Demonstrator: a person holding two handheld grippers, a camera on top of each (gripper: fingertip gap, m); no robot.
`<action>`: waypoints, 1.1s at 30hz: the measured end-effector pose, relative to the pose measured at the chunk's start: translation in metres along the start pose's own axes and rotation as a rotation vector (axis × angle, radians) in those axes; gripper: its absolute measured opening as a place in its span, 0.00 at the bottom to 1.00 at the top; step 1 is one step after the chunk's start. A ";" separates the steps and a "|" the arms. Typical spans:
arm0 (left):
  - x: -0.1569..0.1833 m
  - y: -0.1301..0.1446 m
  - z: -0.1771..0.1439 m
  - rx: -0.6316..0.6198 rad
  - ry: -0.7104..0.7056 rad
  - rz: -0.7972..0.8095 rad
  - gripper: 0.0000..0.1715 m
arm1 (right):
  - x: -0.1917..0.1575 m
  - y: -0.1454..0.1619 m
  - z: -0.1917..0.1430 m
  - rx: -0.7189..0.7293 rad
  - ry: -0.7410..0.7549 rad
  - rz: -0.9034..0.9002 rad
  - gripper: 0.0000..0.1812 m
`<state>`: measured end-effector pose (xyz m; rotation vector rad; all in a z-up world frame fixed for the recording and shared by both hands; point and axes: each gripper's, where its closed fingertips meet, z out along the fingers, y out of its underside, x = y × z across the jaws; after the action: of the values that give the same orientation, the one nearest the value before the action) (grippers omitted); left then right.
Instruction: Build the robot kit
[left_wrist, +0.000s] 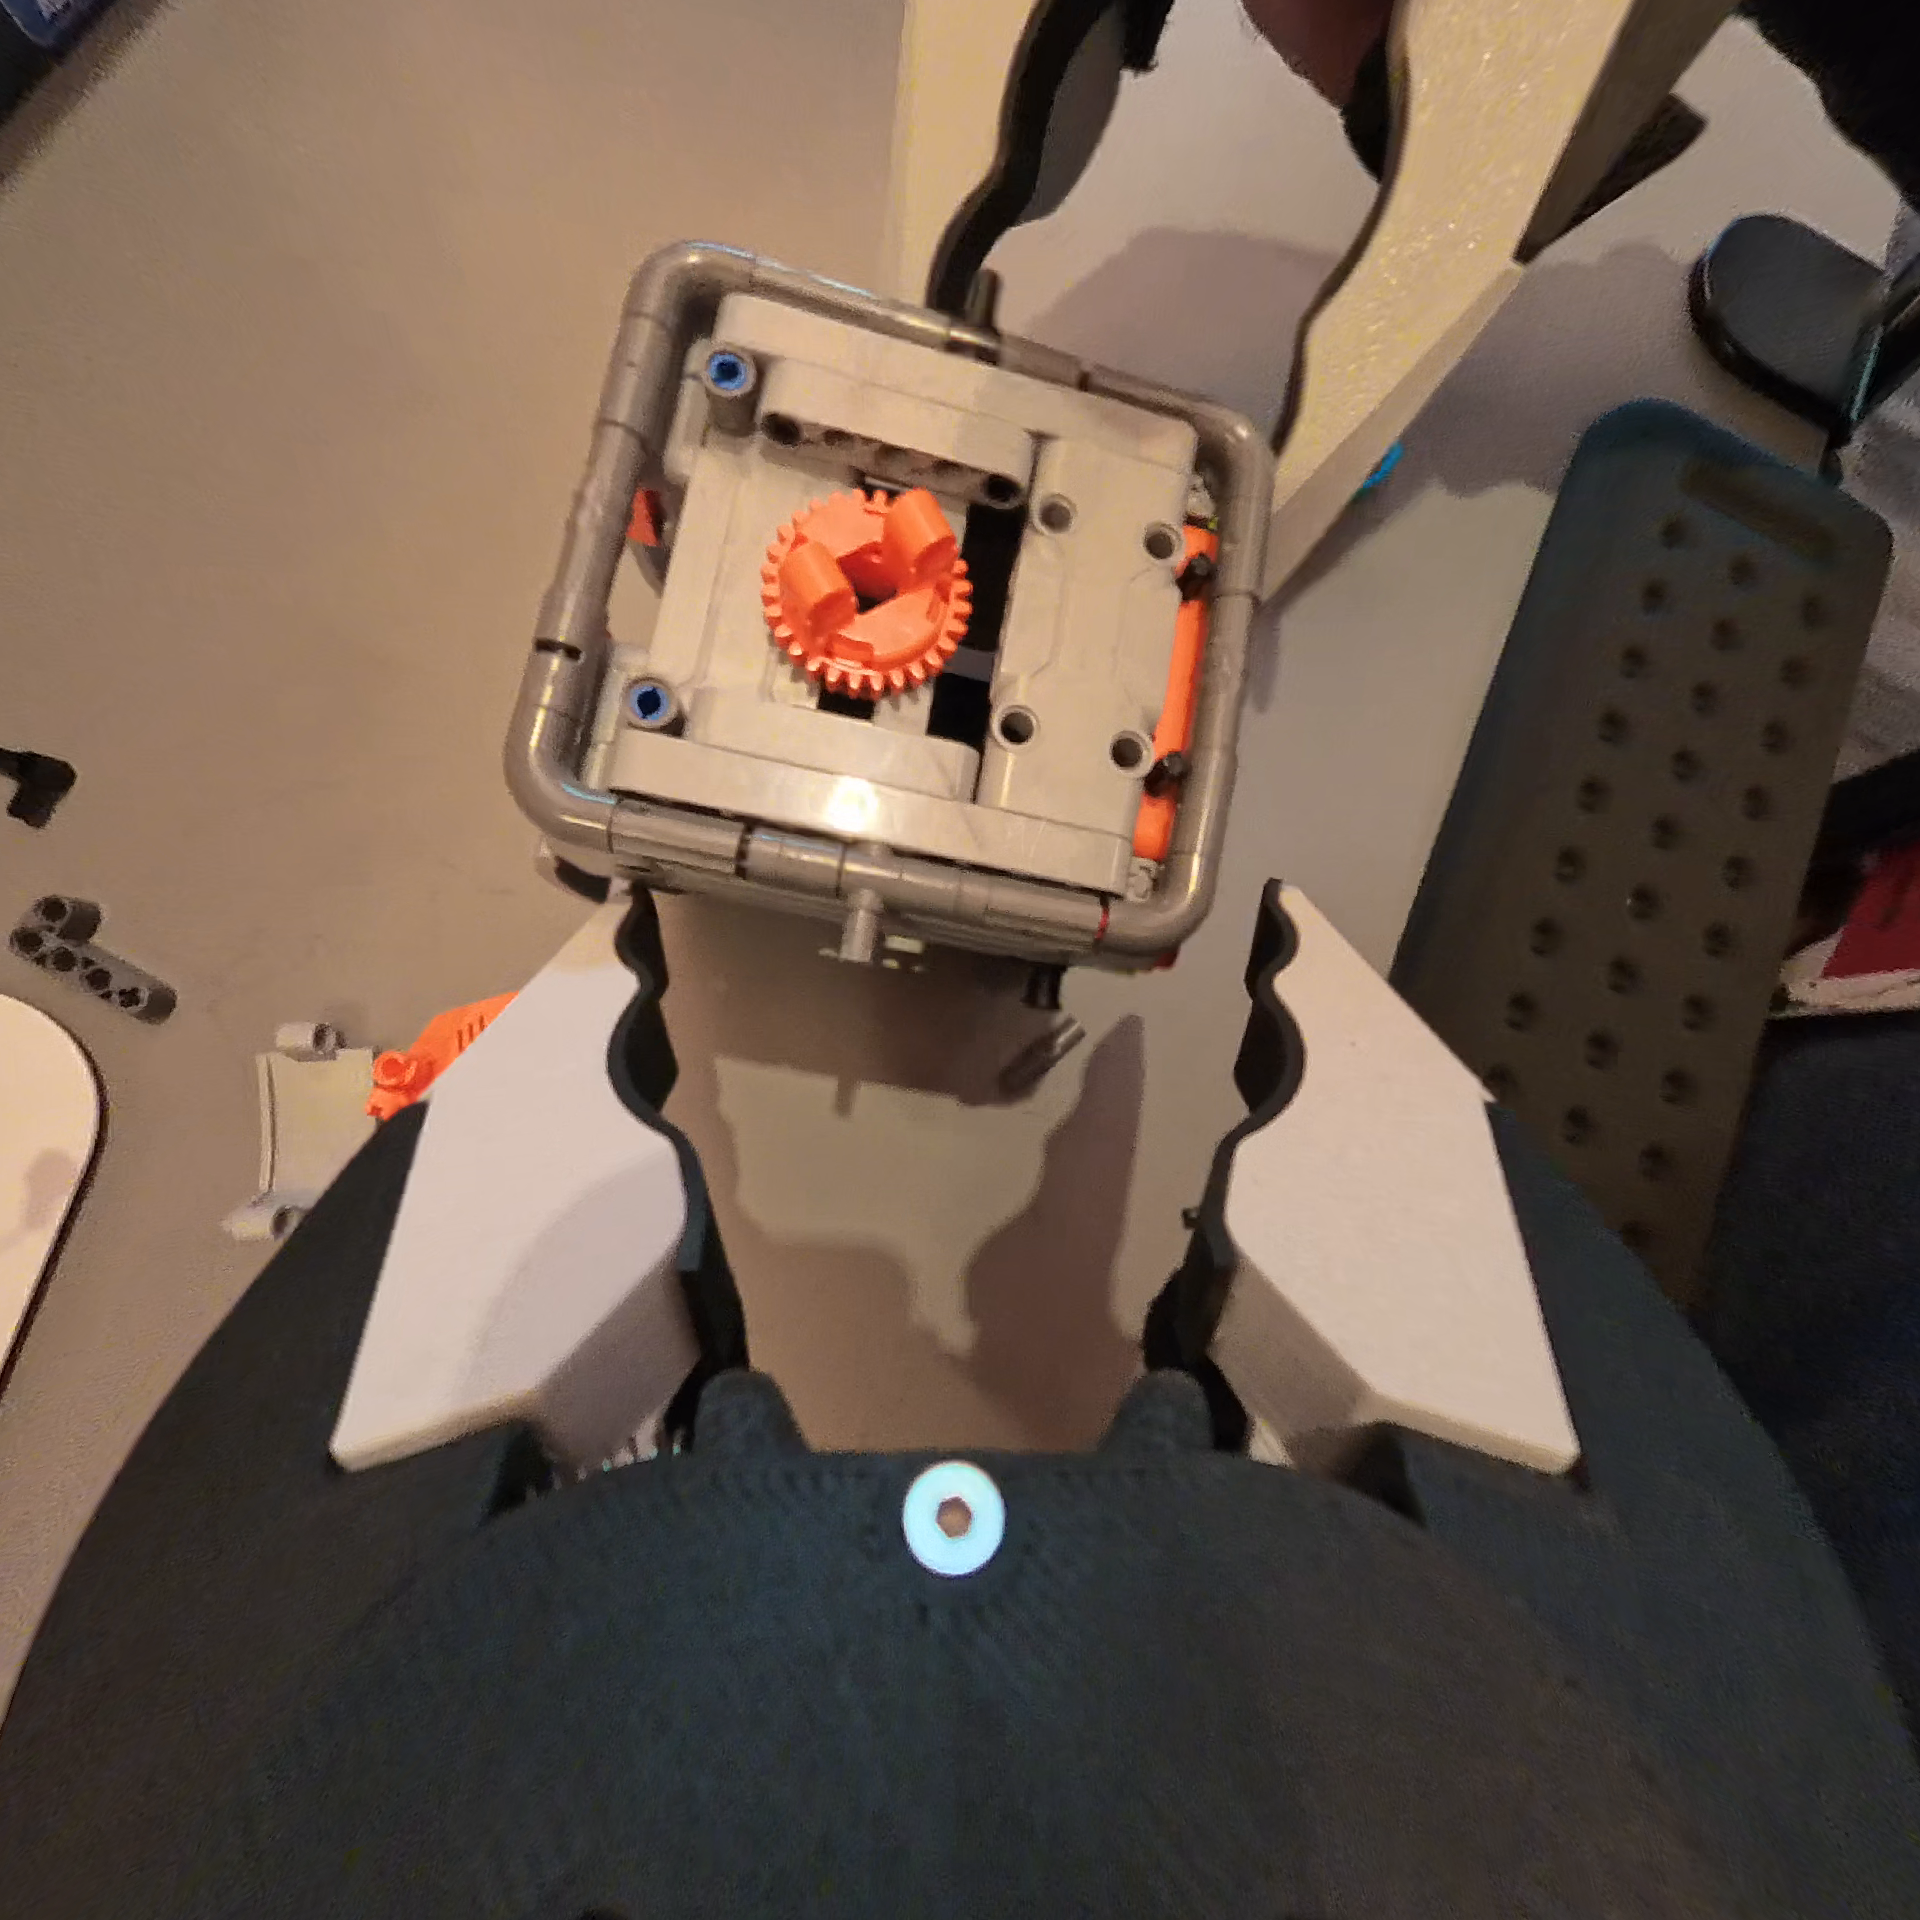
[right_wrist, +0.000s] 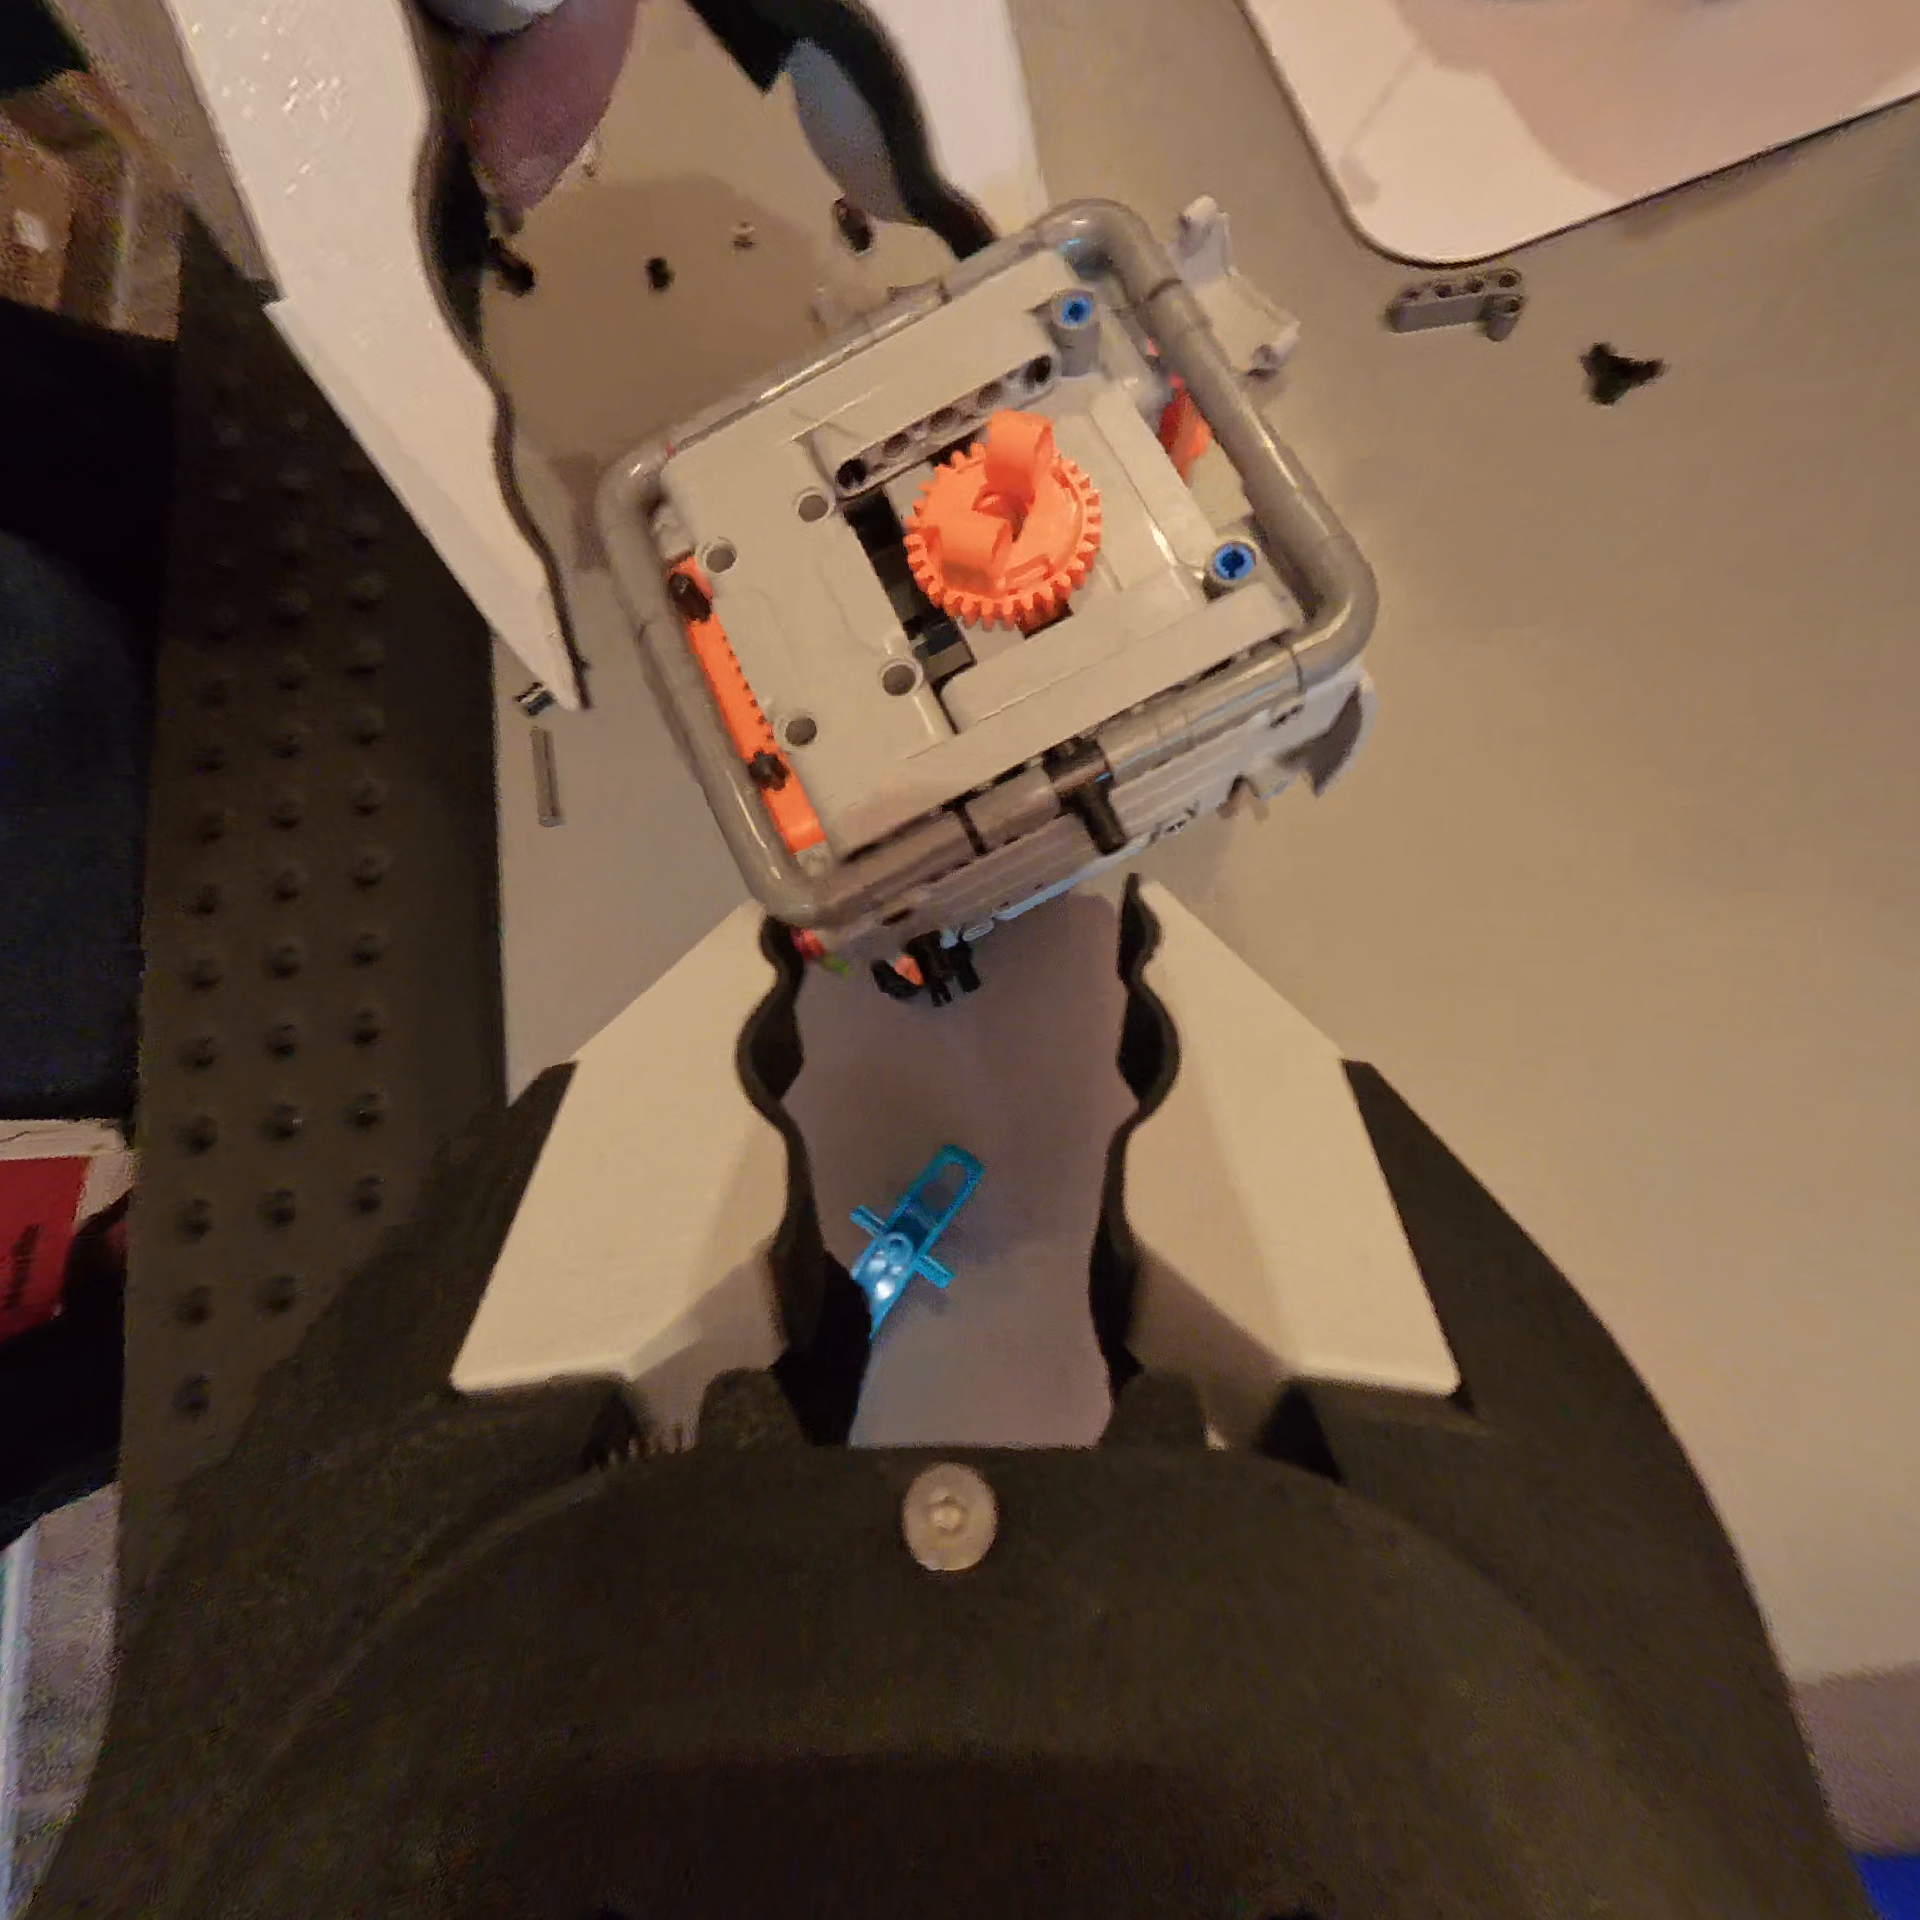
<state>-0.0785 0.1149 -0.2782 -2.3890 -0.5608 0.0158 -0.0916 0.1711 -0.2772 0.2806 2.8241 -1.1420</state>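
We record both tongs standing apart and gripping nothing. The left tongs (left_wrist: 956, 935) hover with their white fingers spread, and the grey cube-shaped brick assembly (left_wrist: 883, 613) sits on the counter (left_wrist: 260, 416) just ahead of their tips; whether the tips touch its lower edge we cannot tell. An orange gear (left_wrist: 864, 594) is seated in the middle of the cube's upper face, and an orange beam (left_wrist: 1174, 707) runs down the face's right side as the left tongs see it. The right tongs (right_wrist: 951, 935) face the same assembly (right_wrist: 977, 582) from the opposite side, also open, tips just short of it; the gap is narrower than on the left tongs. Between the right tongs' fingers, nearer the camera, a small translucent blue piece (right_wrist: 914, 1226) lies on the counter. Left of the left tongs we note loose parts: a dark grey holed beam (left_wrist: 88, 956), a light grey curved panel (left_wrist: 301, 1122) and an orange piece (left_wrist: 436, 1049) partly hidden by the left finger. To the right of the left tongs lies a dark perforated pad (left_wrist: 1662, 810). A thin grey pin (right_wrist: 545, 774) lies to the left of the right tongs.
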 end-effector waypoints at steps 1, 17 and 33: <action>0.000 -0.001 0.000 0.011 -0.007 -0.009 0.64 | 0.006 0.001 -0.002 0.003 0.022 0.004 0.31; -0.020 -0.018 -0.002 0.193 0.110 -0.174 0.60 | 0.011 0.008 -0.018 0.071 0.086 0.330 0.33; 0.007 -0.012 -0.001 0.215 0.258 -0.167 0.57 | 0.052 0.019 -0.034 0.059 0.231 0.452 0.29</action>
<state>-0.0765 0.1256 -0.2689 -2.0884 -0.6003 -0.2869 -0.1389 0.2155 -0.2731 1.0547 2.6939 -1.1451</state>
